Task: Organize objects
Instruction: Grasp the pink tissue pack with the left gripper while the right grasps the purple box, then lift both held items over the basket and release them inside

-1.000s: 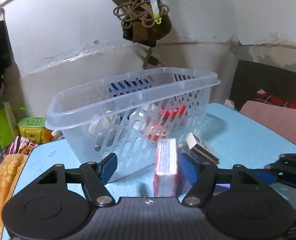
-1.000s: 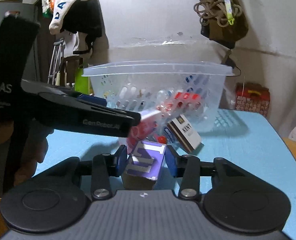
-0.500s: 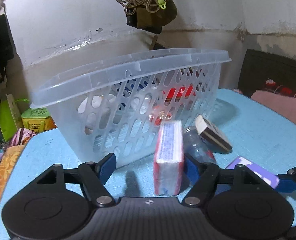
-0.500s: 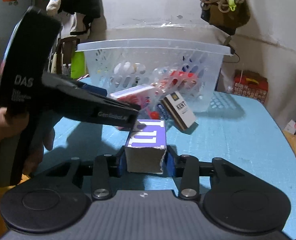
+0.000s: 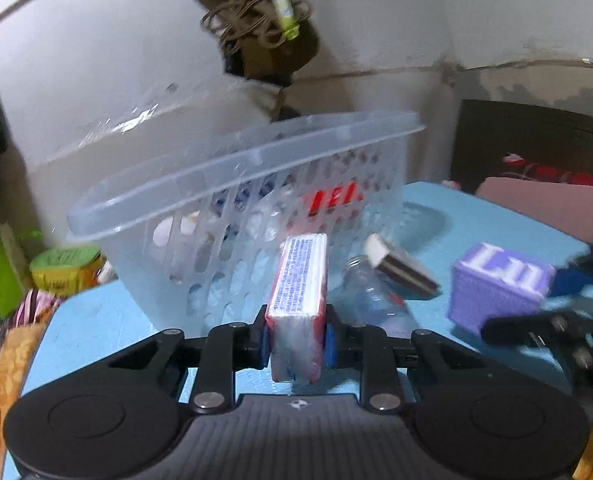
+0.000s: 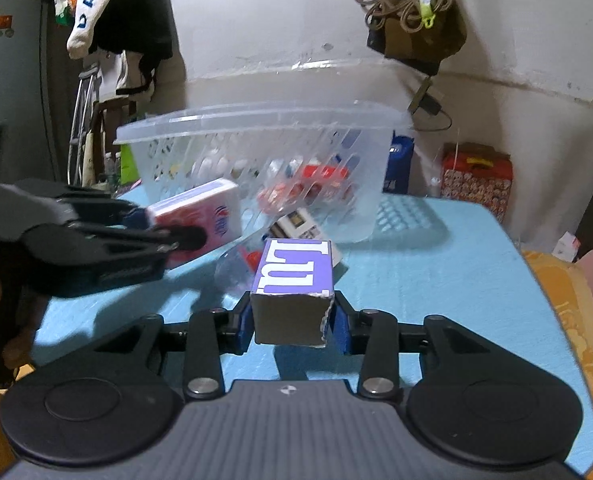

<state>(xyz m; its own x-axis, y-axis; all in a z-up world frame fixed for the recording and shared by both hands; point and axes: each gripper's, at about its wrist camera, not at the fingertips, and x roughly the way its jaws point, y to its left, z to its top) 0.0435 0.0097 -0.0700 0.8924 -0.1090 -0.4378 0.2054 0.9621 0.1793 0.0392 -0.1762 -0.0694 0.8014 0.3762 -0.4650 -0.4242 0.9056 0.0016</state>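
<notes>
Left claw (image 5: pixel 295 339) closed on a red-and-white box (image 5: pixel 298 300), held above the blue desk (image 5: pixel 108 316) in front of the clear basket (image 5: pixel 232 200). Right claw (image 6: pixel 292 320) closed on a purple box (image 6: pixel 294 280), also off the desk. A plastic bottle (image 5: pixel 372 300) and a small dark-edged box (image 5: pixel 400 268) lie on the desk beside the basket's near wall.

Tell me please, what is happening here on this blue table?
A person tidies items with two handheld grippers. The left gripper is shut on a red and white packet, the right gripper on a purple box. Both are lifted near the clear basket, which already holds things. A plastic bottle and a small dark box lie on the table.
</notes>
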